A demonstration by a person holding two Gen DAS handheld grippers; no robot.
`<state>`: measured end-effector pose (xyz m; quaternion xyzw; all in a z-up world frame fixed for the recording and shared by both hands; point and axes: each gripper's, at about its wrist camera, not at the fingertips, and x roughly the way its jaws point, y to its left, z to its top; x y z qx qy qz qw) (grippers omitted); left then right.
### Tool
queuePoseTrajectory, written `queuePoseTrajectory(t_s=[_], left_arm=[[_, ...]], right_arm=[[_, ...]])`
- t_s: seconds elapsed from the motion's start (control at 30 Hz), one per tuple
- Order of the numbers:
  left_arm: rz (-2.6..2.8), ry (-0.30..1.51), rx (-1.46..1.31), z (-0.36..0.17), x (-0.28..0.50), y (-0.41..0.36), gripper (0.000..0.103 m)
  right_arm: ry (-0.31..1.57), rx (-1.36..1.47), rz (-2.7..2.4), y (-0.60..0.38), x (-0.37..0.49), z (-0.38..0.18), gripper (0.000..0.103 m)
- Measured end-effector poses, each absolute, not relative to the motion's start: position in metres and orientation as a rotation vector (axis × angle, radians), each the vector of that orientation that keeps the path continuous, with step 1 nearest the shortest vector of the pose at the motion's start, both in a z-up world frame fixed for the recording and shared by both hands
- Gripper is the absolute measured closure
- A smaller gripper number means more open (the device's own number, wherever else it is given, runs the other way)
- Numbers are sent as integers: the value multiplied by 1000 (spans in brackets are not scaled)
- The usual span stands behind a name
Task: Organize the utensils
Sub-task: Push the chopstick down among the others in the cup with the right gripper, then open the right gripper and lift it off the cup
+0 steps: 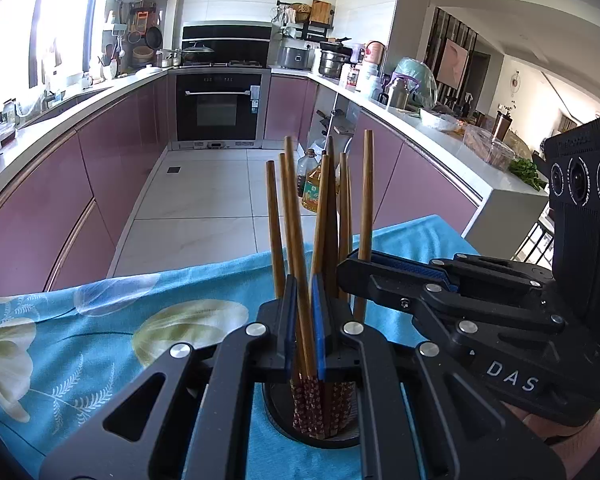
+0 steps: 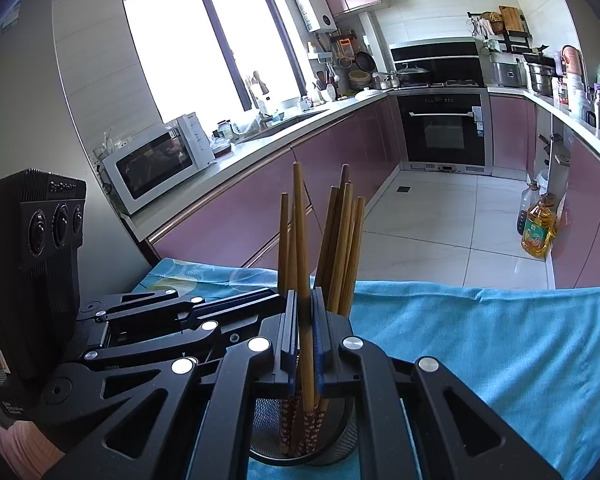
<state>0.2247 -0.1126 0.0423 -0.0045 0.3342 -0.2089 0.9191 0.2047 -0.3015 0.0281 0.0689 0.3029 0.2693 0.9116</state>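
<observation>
Several brown chopsticks with red patterned ends stand upright in a black mesh holder [image 1: 312, 436] on the blue floral cloth; the holder also shows in the right wrist view [image 2: 340, 440]. My left gripper [image 1: 301, 312] is shut on one chopstick [image 1: 296, 216] just above the holder. My right gripper [image 2: 303, 320] is shut on another chopstick [image 2: 301, 224]; it also reaches in from the right in the left wrist view [image 1: 360, 262]. The left gripper shows at the left in the right wrist view [image 2: 260, 300].
The blue cloth [image 1: 80, 340] covers the table, whose far edge drops to a tiled floor [image 1: 204, 200]. Pink cabinets line both sides, with an oven [image 1: 218, 106] at the back. Oil bottles [image 1: 312, 188] stand on the floor. A microwave [image 2: 156, 164] sits on the left counter.
</observation>
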Motion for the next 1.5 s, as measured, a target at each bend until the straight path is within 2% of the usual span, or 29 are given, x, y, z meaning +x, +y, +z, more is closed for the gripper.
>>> queuePoseTrajectory(t_s=[0.63,0.83,0.97,1.03,1.1,1.37,1.47,1.5], left_arm=[[-428,690,-18,32,220,-108,95],[-423,683,-15,31,216,-107,94],[-417,678,-16,31,214,-106,90],[-412,675,-19,31,213,-104,87],[-404,674,-26,30,210,-102,79],[-380,659,-39,28,202,-95,70],[-366,646,-43,28,196,-91,65],[-360,643,-47,28,194,-89,61]], right_arm=[[632,158,535,-302,210,24,94],[629,164,524,-304,209,22,88],[623,166,516,-305,206,23,86],[614,162,502,-307,204,23,79],[608,165,497,-308,203,23,76],[606,162,492,-312,199,19,73],[602,165,490,-314,195,18,67],[598,166,490,-315,193,18,62]])
